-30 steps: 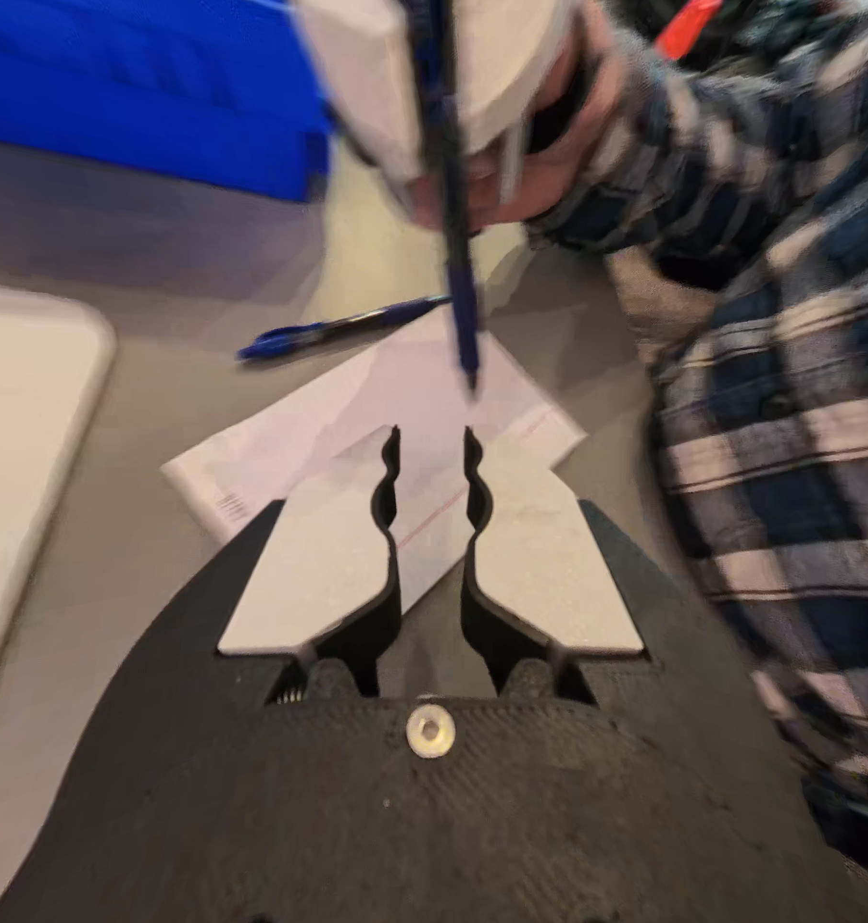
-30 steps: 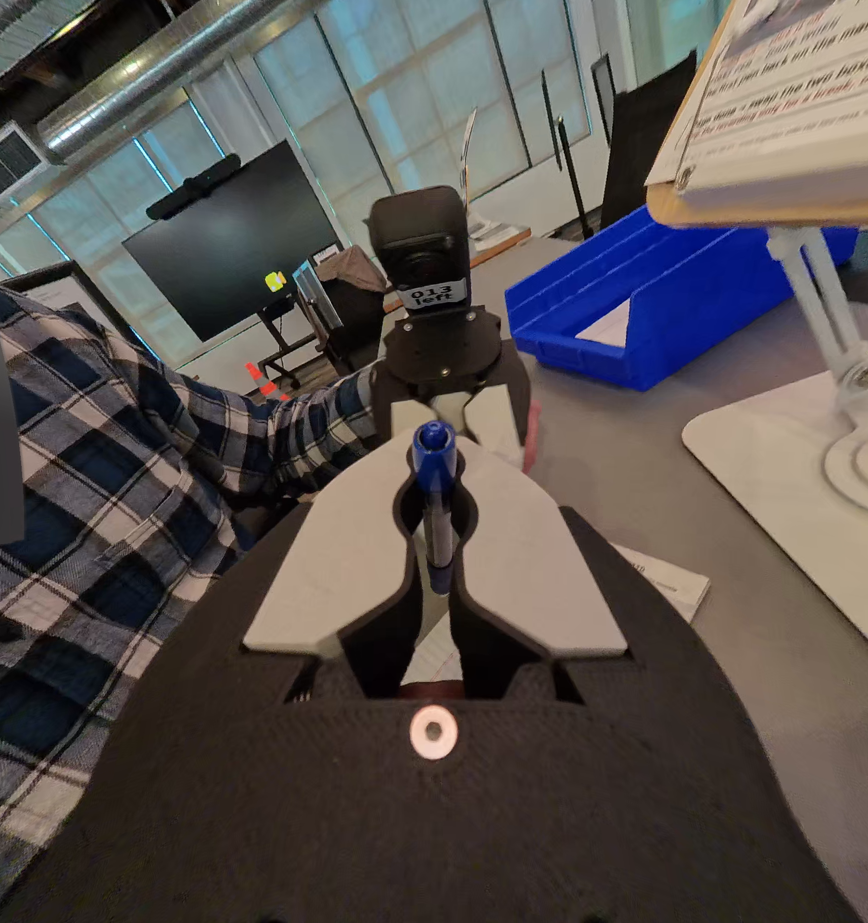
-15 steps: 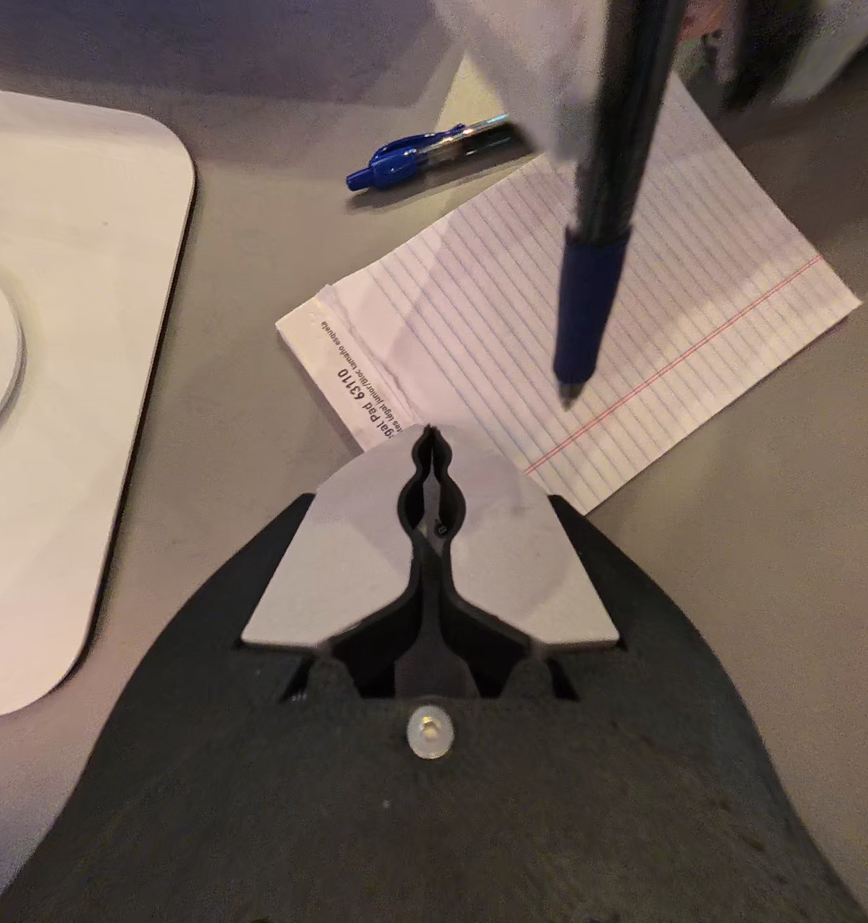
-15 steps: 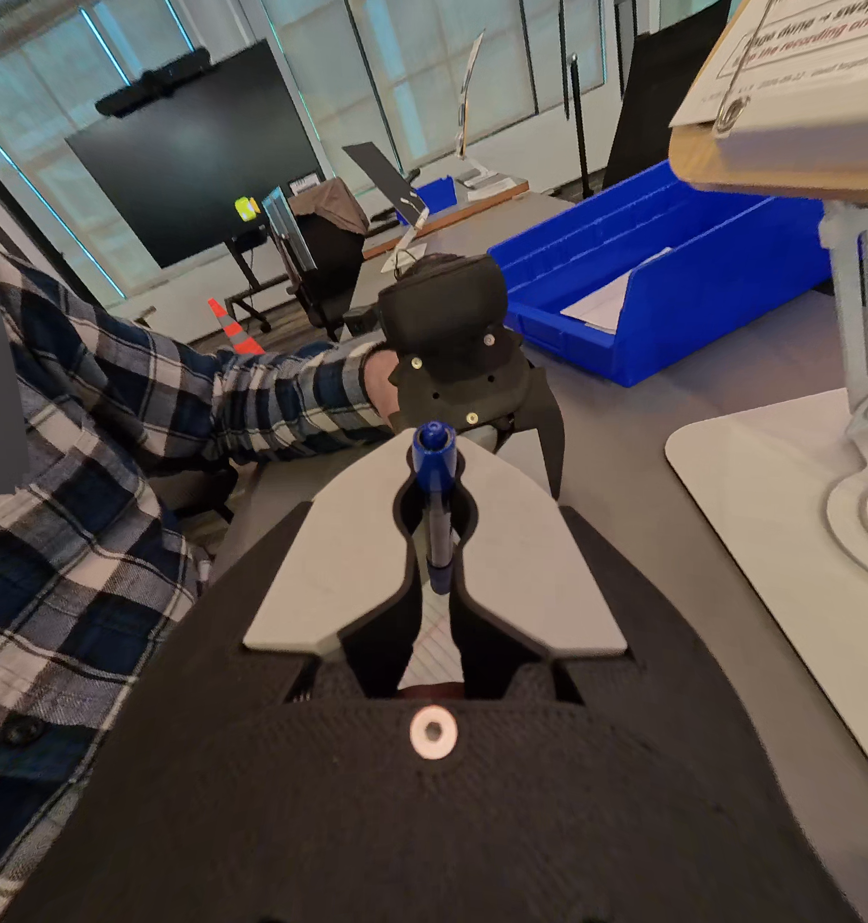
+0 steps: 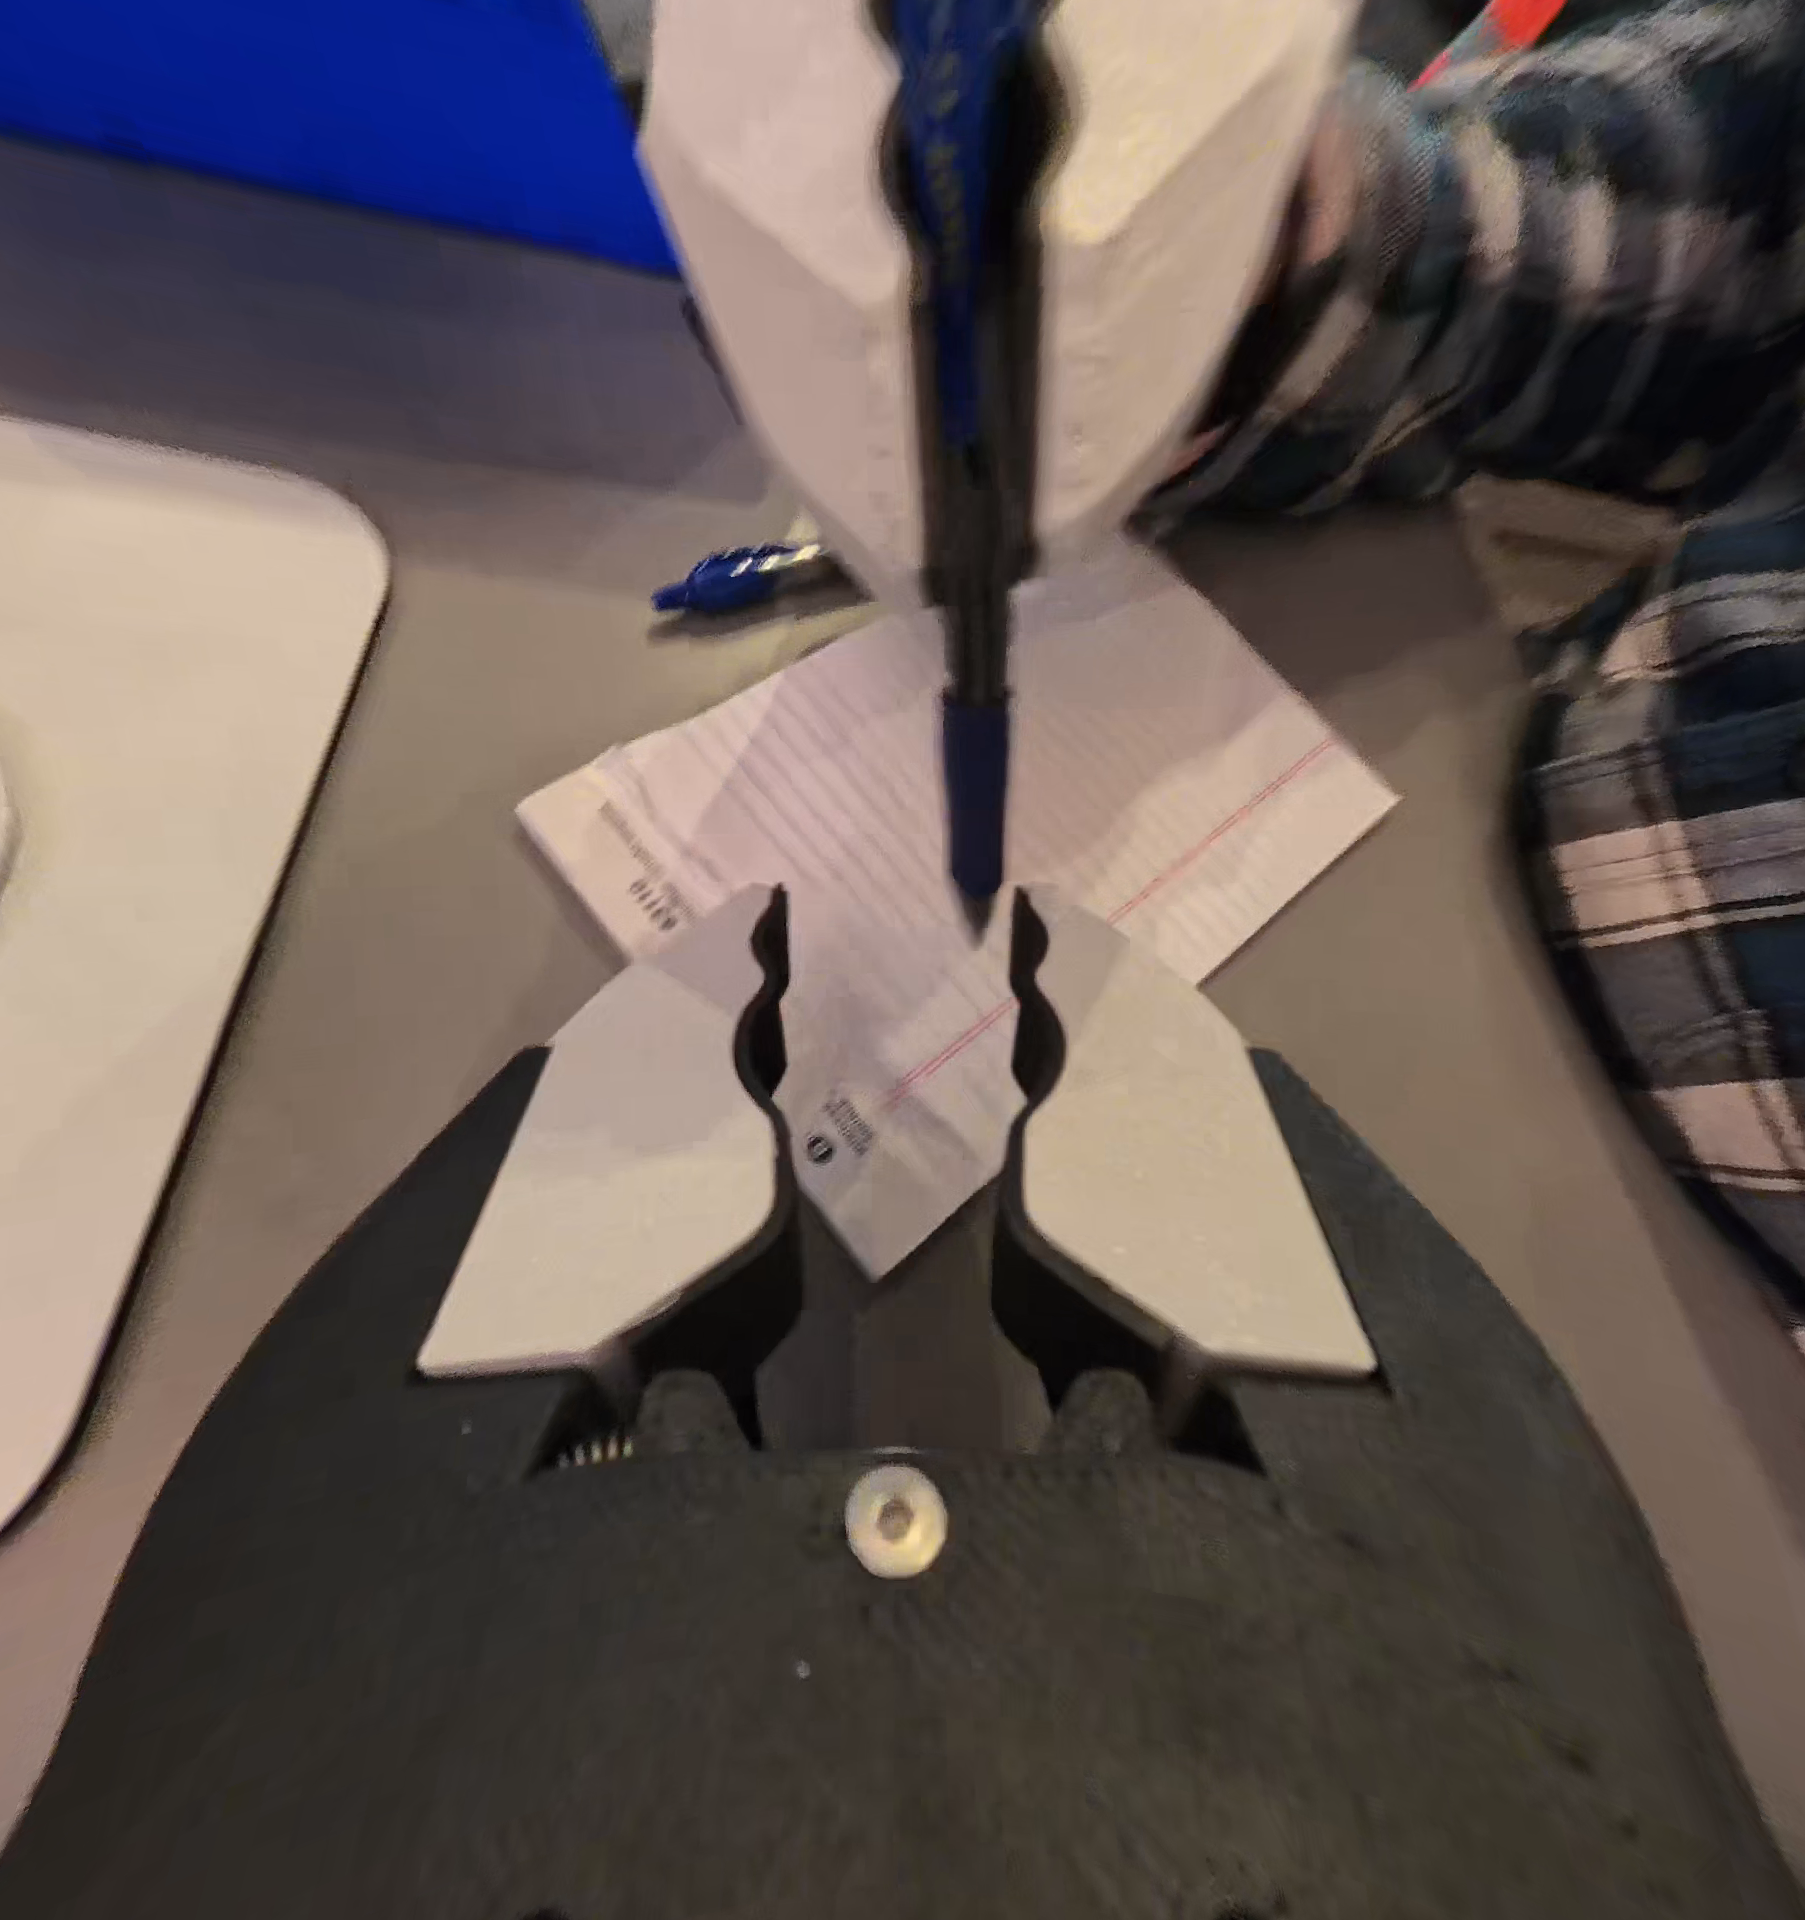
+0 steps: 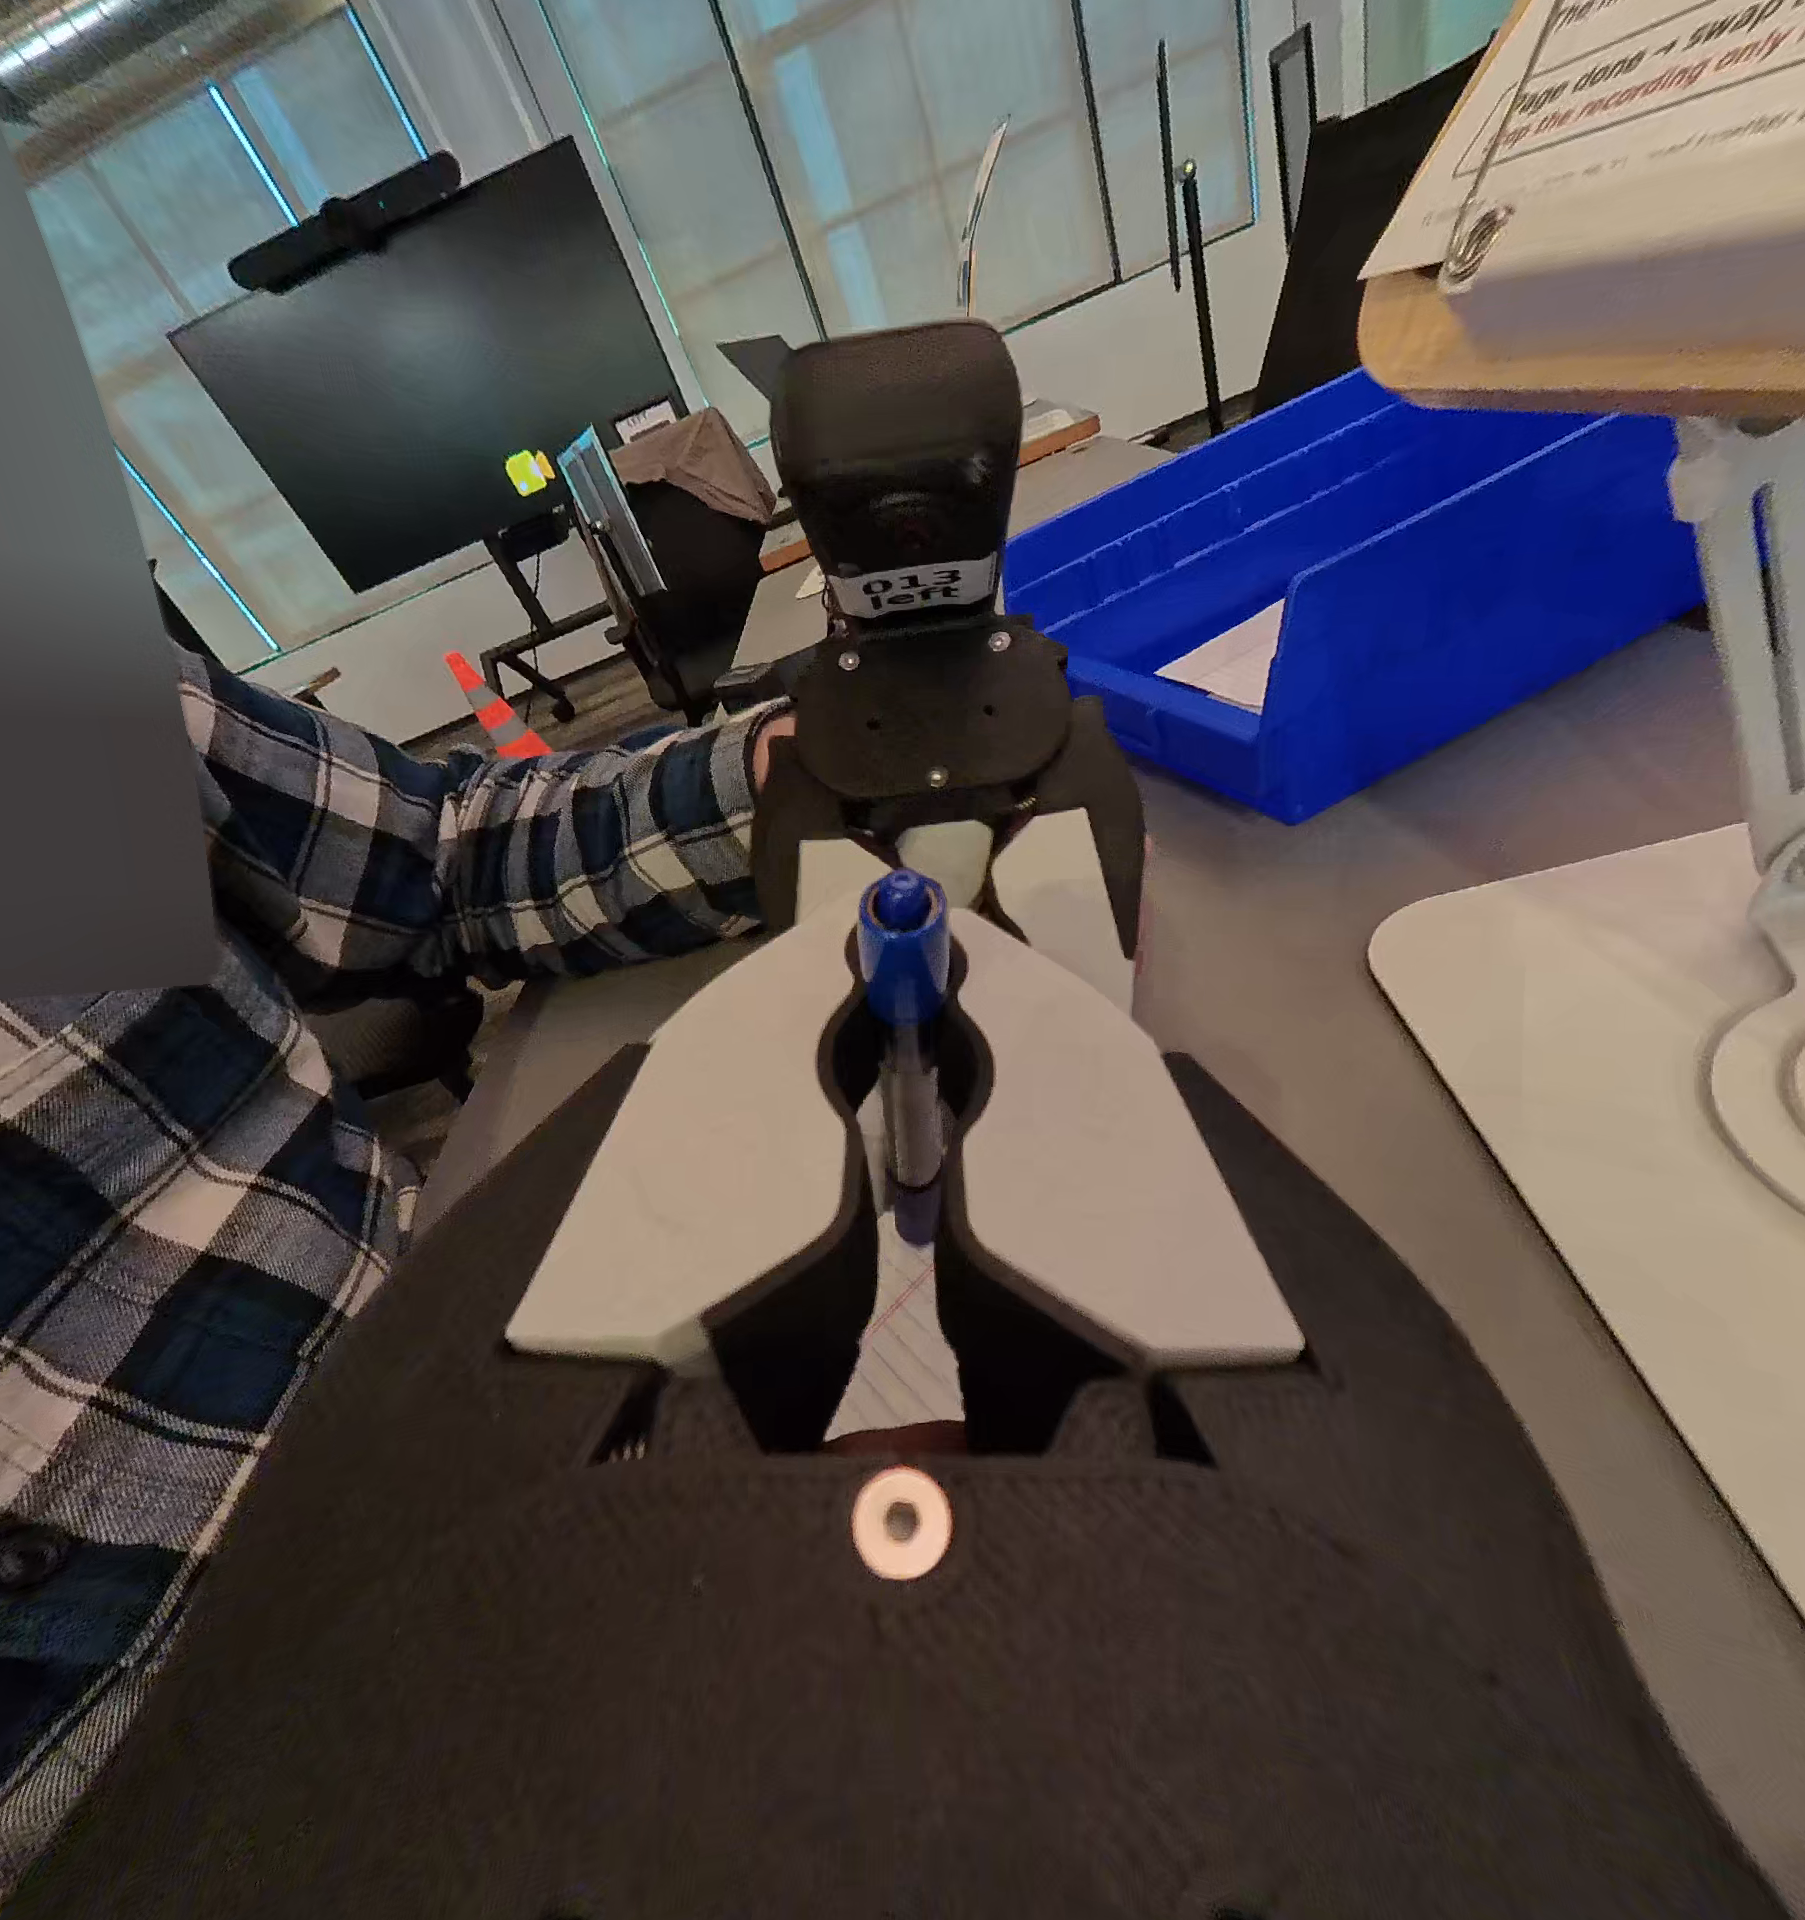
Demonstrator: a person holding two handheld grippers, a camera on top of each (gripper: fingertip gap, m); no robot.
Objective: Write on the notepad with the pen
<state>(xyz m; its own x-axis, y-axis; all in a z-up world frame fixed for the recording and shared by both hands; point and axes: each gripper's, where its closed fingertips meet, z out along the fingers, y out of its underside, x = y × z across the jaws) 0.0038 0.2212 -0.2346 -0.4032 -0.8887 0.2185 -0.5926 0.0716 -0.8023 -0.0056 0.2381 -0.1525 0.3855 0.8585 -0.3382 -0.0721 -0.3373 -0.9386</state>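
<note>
Open grey table (image 5: 254, 343) far left of the notepad (image 5: 1168, 821), hemmed by a white base plate (image 5: 98, 831) left, blue bin (image 5: 285, 114) beyond, spare pen (image 5: 737, 578) alongside.

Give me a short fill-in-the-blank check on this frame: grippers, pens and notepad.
1. The right gripper is shut on a ____ pen.
2. That pen's tip points down at the lined ____.
3. The left gripper has its jaws ____, with nothing between them but the page below.
4. A second pen lies on the ____, beyond the notepad.

Missing words: blue; notepad; open; table
</note>
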